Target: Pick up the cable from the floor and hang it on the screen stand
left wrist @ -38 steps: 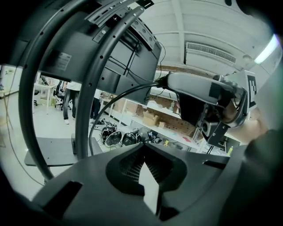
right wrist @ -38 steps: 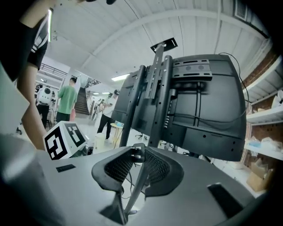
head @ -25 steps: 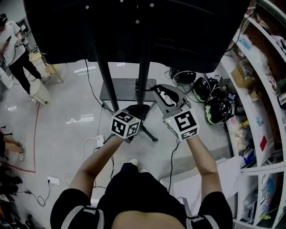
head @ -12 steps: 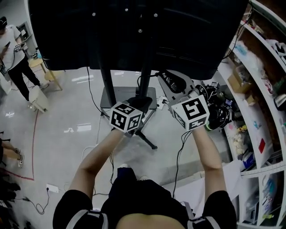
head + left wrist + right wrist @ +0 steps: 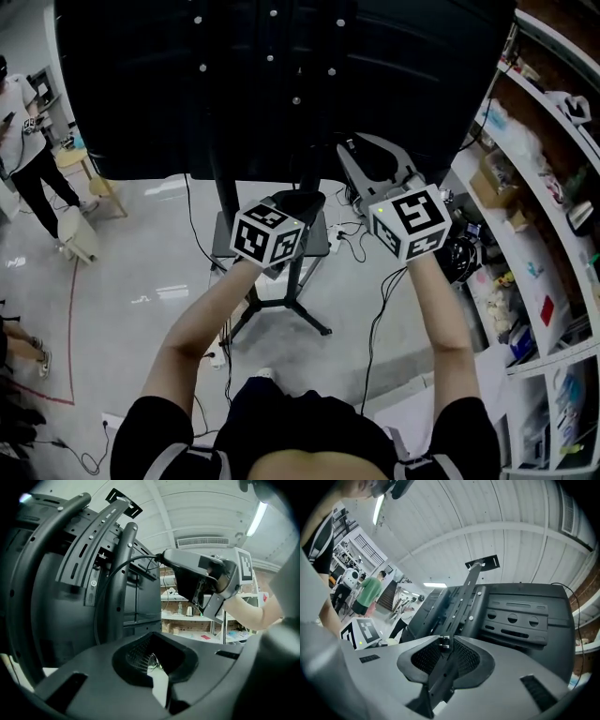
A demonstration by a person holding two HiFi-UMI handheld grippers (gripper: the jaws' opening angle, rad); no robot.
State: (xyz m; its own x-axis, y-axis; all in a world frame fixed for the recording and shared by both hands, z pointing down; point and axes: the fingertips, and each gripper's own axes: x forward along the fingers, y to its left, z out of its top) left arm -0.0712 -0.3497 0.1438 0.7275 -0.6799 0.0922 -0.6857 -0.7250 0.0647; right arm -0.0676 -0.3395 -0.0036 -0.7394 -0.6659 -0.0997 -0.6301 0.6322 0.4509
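Note:
The screen's black back (image 5: pixel 281 75) fills the top of the head view, on the stand's poles (image 5: pixel 217 178). Both grippers are raised close behind it. My right gripper (image 5: pixel 352 148) is shut on the cable's dark plug end (image 5: pixel 440 667), whose metal prongs stick out past the pads. From the right gripper (image 5: pixel 161 557) the thin black cable (image 5: pixel 104 590) arcs left and down beside the slotted mount rails (image 5: pixel 101 541). My left gripper (image 5: pixel 305 199) has its jaws together; a thin strand glints at the pads (image 5: pixel 151 660), and I cannot tell whether it is gripped.
Shelves (image 5: pixel 534 187) full of goods line the right side. Black helmets and gear (image 5: pixel 464 253) lie on the floor below them. The stand's legs (image 5: pixel 281 305) spread under my arms. A person (image 5: pixel 23 141) and a stool (image 5: pixel 80 230) are at the far left.
Both grippers have risen from near the stand's base up to the back of the screen. The right one still holds the cable end.

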